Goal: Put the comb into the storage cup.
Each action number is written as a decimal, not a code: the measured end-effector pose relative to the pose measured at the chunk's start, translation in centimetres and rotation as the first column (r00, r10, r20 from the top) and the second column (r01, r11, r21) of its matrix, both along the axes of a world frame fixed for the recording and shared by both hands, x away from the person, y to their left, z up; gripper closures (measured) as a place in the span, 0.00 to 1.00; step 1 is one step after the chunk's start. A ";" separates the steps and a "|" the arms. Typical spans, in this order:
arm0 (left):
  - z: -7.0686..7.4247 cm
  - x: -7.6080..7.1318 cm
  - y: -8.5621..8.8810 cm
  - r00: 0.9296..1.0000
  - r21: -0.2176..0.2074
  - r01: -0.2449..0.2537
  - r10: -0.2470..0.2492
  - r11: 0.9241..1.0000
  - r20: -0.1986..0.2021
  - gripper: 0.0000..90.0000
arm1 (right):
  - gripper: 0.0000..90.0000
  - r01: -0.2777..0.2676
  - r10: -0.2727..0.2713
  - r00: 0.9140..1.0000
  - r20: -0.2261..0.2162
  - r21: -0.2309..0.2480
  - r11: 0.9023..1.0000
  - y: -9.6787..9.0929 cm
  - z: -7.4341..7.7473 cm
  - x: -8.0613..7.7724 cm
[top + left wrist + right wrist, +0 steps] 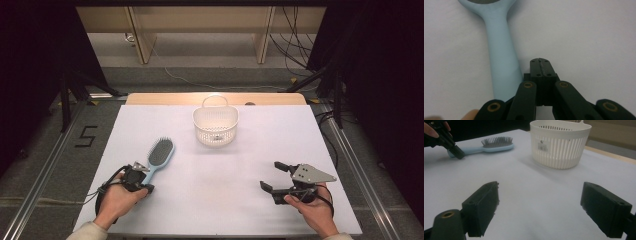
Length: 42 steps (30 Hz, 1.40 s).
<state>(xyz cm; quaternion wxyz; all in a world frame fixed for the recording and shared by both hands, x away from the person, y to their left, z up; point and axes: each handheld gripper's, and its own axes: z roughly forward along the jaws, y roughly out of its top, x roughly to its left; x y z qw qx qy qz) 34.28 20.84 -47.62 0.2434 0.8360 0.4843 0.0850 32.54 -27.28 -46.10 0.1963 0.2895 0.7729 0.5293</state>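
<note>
Left gripper [541,60]: fingers pressed together, empty, beside hairbrush [500,50] handle.
Hairbrush: head cut off at frame top.
Right gripper [539,207]: fingers wide, empty, over bench [220,175].

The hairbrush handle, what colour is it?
Light blue; the hairbrush handle shows best in the left gripper view.

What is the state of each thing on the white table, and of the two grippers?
Light blue plastic hairbrush: lies flat, bristles up, handle beside the left gripper, not gripped.
White slotted plastic basket: upright, handle at the far side; a small item inside, unclear.
Left gripper: jaws shut, nothing between them, next to the brush handle.
Right gripper: jaws wide open, nothing held.
</note>
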 end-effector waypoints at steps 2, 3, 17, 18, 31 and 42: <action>0.0 0.0 0.0 1.000 0.007 0.004 -0.004 1.000 0.001 1.00 | 0.17 -0.002 0.002 1.000 0.000 -0.001 1.000 0.0 0.0 0.0; 0.0 0.0 0.0 1.000 0.007 0.006 -0.006 1.000 0.001 1.00 | 0.17 -0.003 0.003 1.000 0.000 -0.001 1.000 0.0 0.0 0.0; 1.6 0.3 0.2 0.992 -0.128 -0.006 0.021 0.992 0.123 0.61 | 0.17 -0.003 0.003 1.000 -0.003 -0.001 1.000 0.0 0.0 0.0; 1.7 0.4 0.3 0.990 -0.138 -0.007 0.026 0.990 0.141 0.59 | 0.17 -0.003 0.003 1.000 -0.003 -0.001 1.000 0.0 0.0 0.0; 1.4 1.4 0.8 0.961 -0.109 -0.108 0.132 0.988 0.243 0.05 | 0.17 -0.002 0.002 1.000 -0.003 -0.001 1.000 0.1 -0.1 0.1; 1.5 2.2 0.8 0.973 -0.060 -0.136 0.145 0.989 0.179 0.00 | 0.17 0.003 -0.003 1.000 -0.003 -0.001 1.000 0.0 -0.1 0.1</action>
